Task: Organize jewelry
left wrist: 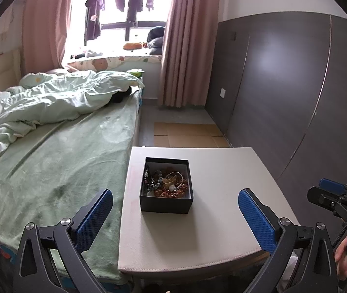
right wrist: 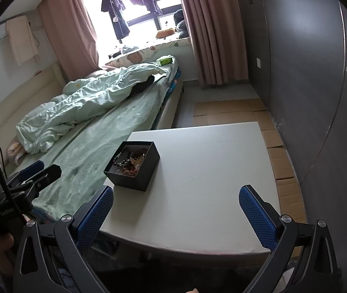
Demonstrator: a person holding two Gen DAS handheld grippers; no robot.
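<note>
A black open box (left wrist: pixel 166 187) stands on the white table (left wrist: pixel 222 219), near its left edge. It holds a heap of jewelry (left wrist: pixel 167 183): bead bracelets, amber and red pieces, a thin bangle. My left gripper (left wrist: pixel 175 201) is open and empty, just in front of the box and above the table. The box (right wrist: pixel 134 166) with the jewelry (right wrist: pixel 130 161) also shows in the right wrist view, on the table (right wrist: pixel 210 183). My right gripper (right wrist: pixel 175 199) is open and empty, to the right of the box. Each gripper shows at the edge of the other's view.
A bed with a green sheet (left wrist: pixel 58 166) and a rumpled quilt (left wrist: pixel 51 102) lies against the table's left side. A dark wardrobe wall (left wrist: pixel 295 85) stands on the right. Flat cardboard (left wrist: pixel 188 134) covers the floor beyond the table. Pink curtains (left wrist: pixel 185 36) frame the window.
</note>
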